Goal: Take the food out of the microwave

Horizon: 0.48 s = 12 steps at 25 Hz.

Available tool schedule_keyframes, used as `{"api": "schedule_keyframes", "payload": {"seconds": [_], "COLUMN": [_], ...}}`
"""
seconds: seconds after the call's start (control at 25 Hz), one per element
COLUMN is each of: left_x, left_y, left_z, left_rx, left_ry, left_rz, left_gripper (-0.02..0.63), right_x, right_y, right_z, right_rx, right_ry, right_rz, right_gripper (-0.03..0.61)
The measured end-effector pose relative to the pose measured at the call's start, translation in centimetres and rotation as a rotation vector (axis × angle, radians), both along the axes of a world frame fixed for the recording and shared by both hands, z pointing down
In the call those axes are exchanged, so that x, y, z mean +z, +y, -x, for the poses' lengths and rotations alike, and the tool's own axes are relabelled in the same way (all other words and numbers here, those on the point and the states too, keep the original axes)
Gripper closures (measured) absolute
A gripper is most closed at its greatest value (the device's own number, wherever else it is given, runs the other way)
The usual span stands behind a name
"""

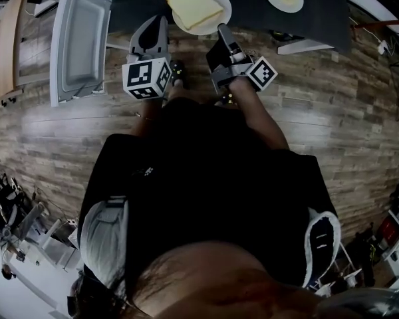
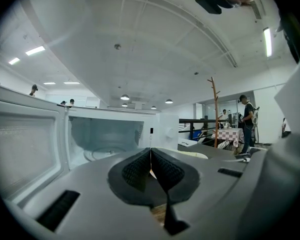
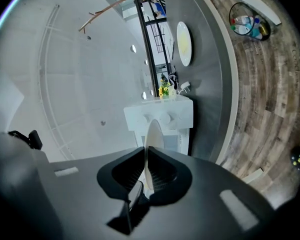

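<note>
Head view: dim, underexposed; white plate (image 1: pixel 218 24) is the brightest patch. The floor planks (image 1: pixel 332 105) bow hard toward the edges. Left gripper view: bright, even light from ceiling strip lights (image 2: pixel 35 50), one at upper right glaring; microwave (image 2: pixel 110 134) cavity pale, hazy; corners vignetted black. Right gripper view: ceiling (image 3: pixel 75 74) washed out, near parts soft, edges curved.

pale bread slice (image 1: pixel 193 4) flat on white plate (image 1: pixel 227 8), outside open microwave (image 2: pixel 115 131).

At top centre, pale yellow bread (image 1: pixel 193 4) is lying on a white plate (image 1: pixel 226 10) — the table (image 1: pixel 256 15) is showing dark grey, the floor (image 1: pixel 332 111) brown wood grain, the marker cubes (image 1: pixel 146 78) black-and-white squares.
</note>
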<state>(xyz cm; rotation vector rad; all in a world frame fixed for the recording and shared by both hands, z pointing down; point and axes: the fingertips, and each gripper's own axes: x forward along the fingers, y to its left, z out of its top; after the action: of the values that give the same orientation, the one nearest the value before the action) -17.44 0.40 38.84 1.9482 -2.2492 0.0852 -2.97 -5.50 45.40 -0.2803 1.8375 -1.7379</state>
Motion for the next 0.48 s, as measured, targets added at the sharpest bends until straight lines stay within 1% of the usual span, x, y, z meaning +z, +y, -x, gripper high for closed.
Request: {"api": "schedule_keyframes", "payload": {"seconds": [0.2, 0.48], "left_x": [0.3, 0.4], "left_y": [-1.1, -3.4], "left_z": [-2.7, -5.9], "left_rx": [0.033, 0.100], "left_ry": [-0.007, -0.005], "left_rz": [0.005, 0.003], "left_gripper": [0.607, 0.607], "right_x": [0.0, -0.2], "right_y": [-0.5, -1.1], "right_z": [-3.5, -6.8], "right_rx": [0.032, 0.073], "right_ry": [-0.022, -0.030], "right_rz": [-0.006, -0.019], "right_gripper": [0.562, 0.561]}}
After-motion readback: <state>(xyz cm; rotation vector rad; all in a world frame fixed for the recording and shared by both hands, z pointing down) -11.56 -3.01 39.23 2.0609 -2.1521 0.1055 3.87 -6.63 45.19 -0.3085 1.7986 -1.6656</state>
